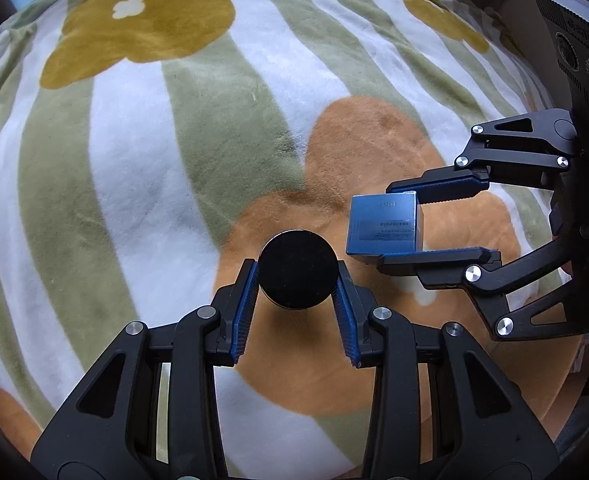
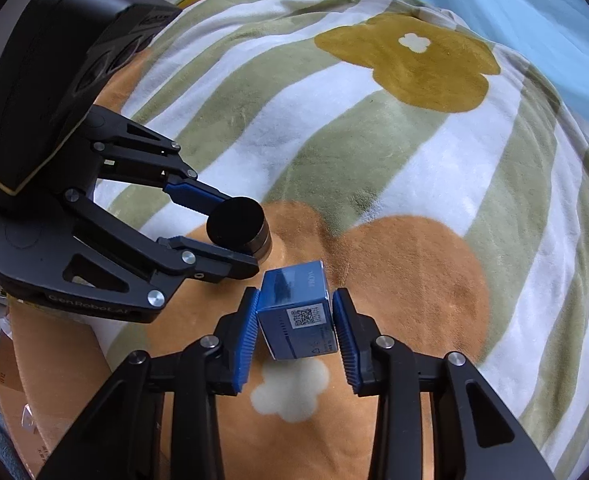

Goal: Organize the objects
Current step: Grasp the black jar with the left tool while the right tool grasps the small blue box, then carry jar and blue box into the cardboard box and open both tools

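Observation:
My left gripper point(image 1: 297, 270) is shut on a round black-lidded jar point(image 1: 297, 269) and holds it just above the blanket. It also shows in the right wrist view point(image 2: 236, 224), with the left gripper point(image 2: 236, 236) around it. My right gripper point(image 2: 294, 312) is shut on a small blue box point(image 2: 296, 314) with a QR label. In the left wrist view the blue box point(image 1: 384, 226) sits between the right gripper's fingers point(image 1: 386, 226), just right of the jar. Jar and box are close together but apart.
A fleece blanket point(image 1: 134, 160) with green and white stripes and orange and mustard flowers covers the surface. A cardboard box point(image 2: 26, 380) stands at the lower left of the right wrist view. Light blue fabric point(image 2: 534, 20) lies beyond the blanket.

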`<state>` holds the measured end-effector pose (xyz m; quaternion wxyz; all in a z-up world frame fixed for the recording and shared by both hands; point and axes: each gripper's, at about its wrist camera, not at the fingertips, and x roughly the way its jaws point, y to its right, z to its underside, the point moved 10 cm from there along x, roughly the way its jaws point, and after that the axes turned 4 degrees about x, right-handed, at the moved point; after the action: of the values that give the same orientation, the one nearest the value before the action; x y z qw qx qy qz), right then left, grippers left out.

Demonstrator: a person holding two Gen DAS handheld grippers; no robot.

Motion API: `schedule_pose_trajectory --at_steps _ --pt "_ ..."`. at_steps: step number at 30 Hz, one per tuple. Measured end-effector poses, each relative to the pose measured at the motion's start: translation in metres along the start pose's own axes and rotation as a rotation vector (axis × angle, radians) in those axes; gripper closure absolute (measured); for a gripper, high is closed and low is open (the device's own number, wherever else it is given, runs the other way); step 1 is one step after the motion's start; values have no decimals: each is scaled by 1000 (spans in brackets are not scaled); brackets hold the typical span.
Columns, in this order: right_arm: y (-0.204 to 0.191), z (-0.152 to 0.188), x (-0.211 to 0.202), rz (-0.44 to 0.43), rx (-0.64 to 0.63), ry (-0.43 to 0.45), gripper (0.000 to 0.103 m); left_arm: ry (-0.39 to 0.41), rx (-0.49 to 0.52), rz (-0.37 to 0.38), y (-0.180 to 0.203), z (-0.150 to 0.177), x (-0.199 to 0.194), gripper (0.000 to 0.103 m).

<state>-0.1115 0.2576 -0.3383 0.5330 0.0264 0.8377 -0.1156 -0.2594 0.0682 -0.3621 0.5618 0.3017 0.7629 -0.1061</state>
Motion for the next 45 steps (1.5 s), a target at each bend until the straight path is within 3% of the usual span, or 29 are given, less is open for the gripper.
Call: schedule_pose_trajectory --at_steps 12,23,34,45 --pt "-9 -10 -71 57 61 66 69 87 -53 -28 26 4 -97 69" --pt "-42 21 -155 85 157 109 69 117 -118 -11 73 52 -162 69" --pt "-78 85 -180 57 291 76 69 64 -134 5 122 118 -176 69" --pt "-97 167 -164 65 381 13 69 -22 -115 46 170 170 -134 69"
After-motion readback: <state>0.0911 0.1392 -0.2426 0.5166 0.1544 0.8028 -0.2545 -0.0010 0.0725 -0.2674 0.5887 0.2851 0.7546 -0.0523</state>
